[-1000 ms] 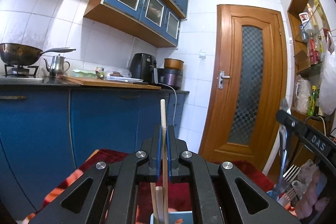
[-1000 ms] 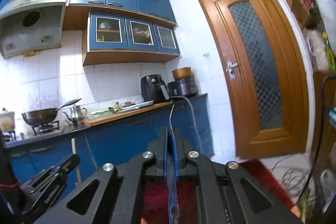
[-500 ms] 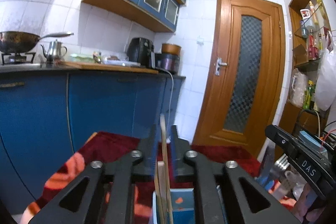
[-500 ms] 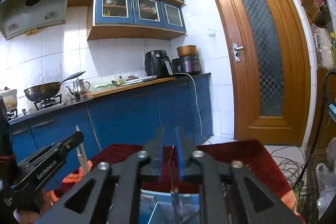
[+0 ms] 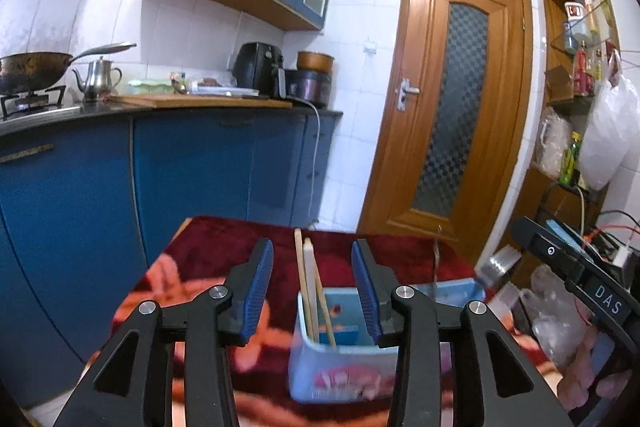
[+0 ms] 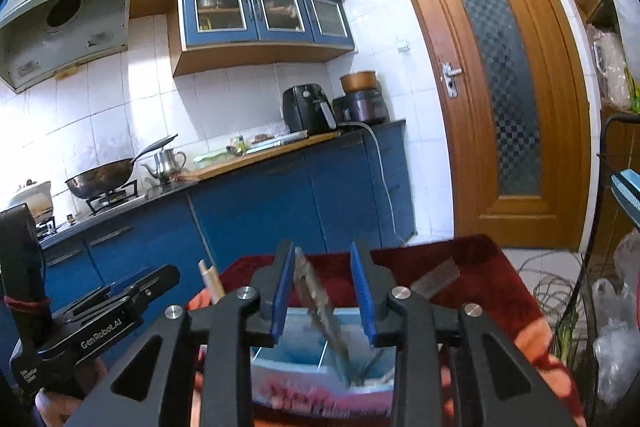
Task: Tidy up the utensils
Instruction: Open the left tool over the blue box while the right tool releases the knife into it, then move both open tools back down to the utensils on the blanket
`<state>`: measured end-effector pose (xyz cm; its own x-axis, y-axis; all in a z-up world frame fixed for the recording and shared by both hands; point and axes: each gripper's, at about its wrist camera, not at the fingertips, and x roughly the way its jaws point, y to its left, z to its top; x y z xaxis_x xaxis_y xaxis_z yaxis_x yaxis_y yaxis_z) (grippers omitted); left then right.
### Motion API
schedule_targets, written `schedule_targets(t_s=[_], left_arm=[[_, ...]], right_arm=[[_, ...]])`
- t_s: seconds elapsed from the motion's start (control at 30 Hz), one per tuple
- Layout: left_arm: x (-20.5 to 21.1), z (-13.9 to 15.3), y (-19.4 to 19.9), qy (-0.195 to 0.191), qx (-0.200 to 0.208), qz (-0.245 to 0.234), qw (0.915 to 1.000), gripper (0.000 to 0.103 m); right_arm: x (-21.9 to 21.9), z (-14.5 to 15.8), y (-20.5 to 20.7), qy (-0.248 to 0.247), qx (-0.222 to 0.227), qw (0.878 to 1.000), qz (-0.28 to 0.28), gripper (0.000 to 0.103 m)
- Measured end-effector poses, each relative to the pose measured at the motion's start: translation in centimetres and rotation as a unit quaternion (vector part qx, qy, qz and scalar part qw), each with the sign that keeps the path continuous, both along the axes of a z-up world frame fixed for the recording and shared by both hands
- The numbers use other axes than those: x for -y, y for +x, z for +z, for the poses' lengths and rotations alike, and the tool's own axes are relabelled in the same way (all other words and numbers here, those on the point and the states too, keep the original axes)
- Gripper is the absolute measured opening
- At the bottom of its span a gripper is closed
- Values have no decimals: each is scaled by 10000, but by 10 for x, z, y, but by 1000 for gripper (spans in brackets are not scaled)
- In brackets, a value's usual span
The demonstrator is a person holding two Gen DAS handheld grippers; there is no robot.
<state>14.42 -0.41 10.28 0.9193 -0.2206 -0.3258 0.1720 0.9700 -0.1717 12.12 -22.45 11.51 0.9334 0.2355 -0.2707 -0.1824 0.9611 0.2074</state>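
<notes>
A light blue utensil box (image 5: 340, 371) stands on a red patterned cloth (image 5: 224, 259). Wooden chopsticks (image 5: 308, 291) stand in its left compartment, leaning between the fingers of my open left gripper (image 5: 313, 291), which touches nothing. In the right wrist view the same box (image 6: 288, 359) sits below my open right gripper (image 6: 322, 297). A metal utensil (image 6: 320, 311) leans in the box's right compartment, free of the blue pads. The left gripper's body (image 6: 92, 315) shows at the lower left, with the chopstick tips (image 6: 210, 277) beside it.
Blue kitchen cabinets (image 5: 180, 163) with a counter, wok (image 5: 28, 67), kettle and air fryer (image 5: 258, 69) stand behind the table. A wooden door (image 5: 452, 107) is at the right. The right gripper's body (image 5: 580, 287) and plastic bags crowd the right side.
Both grippers have opened and tipped downward. The chopsticks left the left gripper and the metal utensil left the right gripper; both now stand in the blue box.
</notes>
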Motion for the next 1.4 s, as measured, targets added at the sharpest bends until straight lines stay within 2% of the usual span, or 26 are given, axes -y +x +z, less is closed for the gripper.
schedule_targets(t_s=[0.3,0.67,0.87,1.13,1.4], left_arm=[[-12,-2,-29,136,-594,-41,9981,48],[-18,-33,-52,445,-1384,-3,9894,50],[-18,-52,-58,515,-1772,-10,9828,50],[-14,-82,-55,658,-2340,12,9700,51],[-2,-100,-50,764,-2672,-149,9605,51]], right_arm=[[0,-10,-38,-15,-499,9987,-70,40],[1,-43,-63,47,-1304,9914,-51,47],[0,-61,-71,48,-1641,9864,-14,51],[2,-85,-78,85,-2078,9781,46,55],[12,-103,-81,210,-2373,9712,-3,57]])
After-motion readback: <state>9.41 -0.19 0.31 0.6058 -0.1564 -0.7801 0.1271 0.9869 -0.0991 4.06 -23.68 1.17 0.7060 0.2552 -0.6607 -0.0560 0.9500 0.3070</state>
